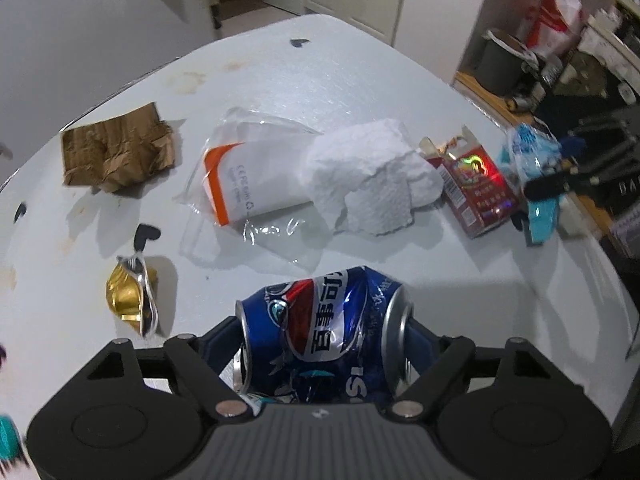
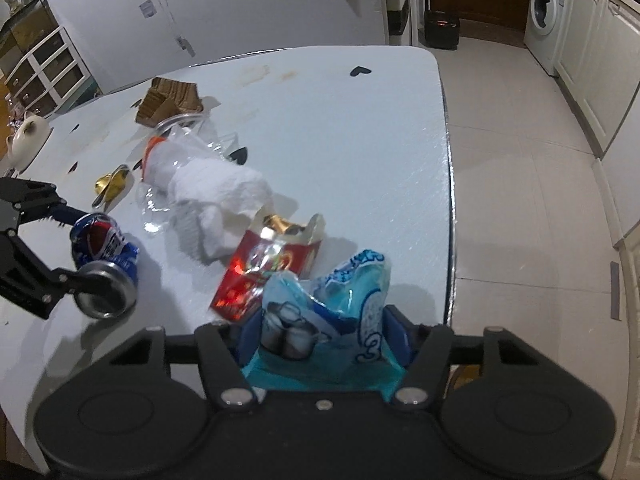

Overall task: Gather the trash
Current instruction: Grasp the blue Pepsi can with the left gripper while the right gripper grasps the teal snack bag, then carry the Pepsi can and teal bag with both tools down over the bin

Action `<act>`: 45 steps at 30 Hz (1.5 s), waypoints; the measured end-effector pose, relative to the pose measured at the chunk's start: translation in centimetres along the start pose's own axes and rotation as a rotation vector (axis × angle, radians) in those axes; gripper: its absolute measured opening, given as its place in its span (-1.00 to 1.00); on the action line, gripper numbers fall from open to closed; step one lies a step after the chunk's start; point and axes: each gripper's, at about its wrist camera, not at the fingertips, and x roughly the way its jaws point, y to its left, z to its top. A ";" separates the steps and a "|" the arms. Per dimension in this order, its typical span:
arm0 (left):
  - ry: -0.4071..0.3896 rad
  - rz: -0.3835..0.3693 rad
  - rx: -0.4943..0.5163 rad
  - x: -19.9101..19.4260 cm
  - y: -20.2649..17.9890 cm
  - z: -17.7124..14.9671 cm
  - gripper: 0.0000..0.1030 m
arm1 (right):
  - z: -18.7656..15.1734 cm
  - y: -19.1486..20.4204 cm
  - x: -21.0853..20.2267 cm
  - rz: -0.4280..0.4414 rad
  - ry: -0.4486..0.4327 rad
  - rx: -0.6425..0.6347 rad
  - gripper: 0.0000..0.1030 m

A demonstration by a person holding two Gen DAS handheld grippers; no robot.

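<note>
Blue soda can in one gripper, blue snack bag in the other.

Squeezed by its two ends, the dented can sits tight in the left gripper, just above the white table. Fingers of the right gripper pinch the crinkly bag (it has ice cubes drawn on it). Still lying on the table are a red box, a white paper wad, a clear plastic pack, a gold wrapper and brown cardboard.
</note>
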 end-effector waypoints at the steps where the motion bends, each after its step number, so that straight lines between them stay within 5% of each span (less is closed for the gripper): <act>1: -0.007 0.003 -0.023 -0.3 -0.2 -0.3 0.60 | -0.2 0.2 -0.2 0.002 0.001 0.002 0.22; 10: -0.075 0.033 -0.233 -2.3 -1.7 -2.9 0.55 | -1.3 1.3 -1.5 0.003 -0.017 0.006 0.18; 21: -0.200 0.159 -0.459 -6.6 -4.0 -3.9 0.54 | -1.9 2.7 -4.4 0.009 -0.080 -0.018 0.15; 36: -0.285 0.287 -0.578 -10.3 -8.7 -3.6 0.54 | -2.0 4.1 -9.6 0.017 -0.204 -0.060 0.15; 45: -0.306 0.311 -0.562 -10.6 -13.1 -1.8 0.54 | -3.2 1.7 -11.1 0.028 -0.221 -0.044 0.15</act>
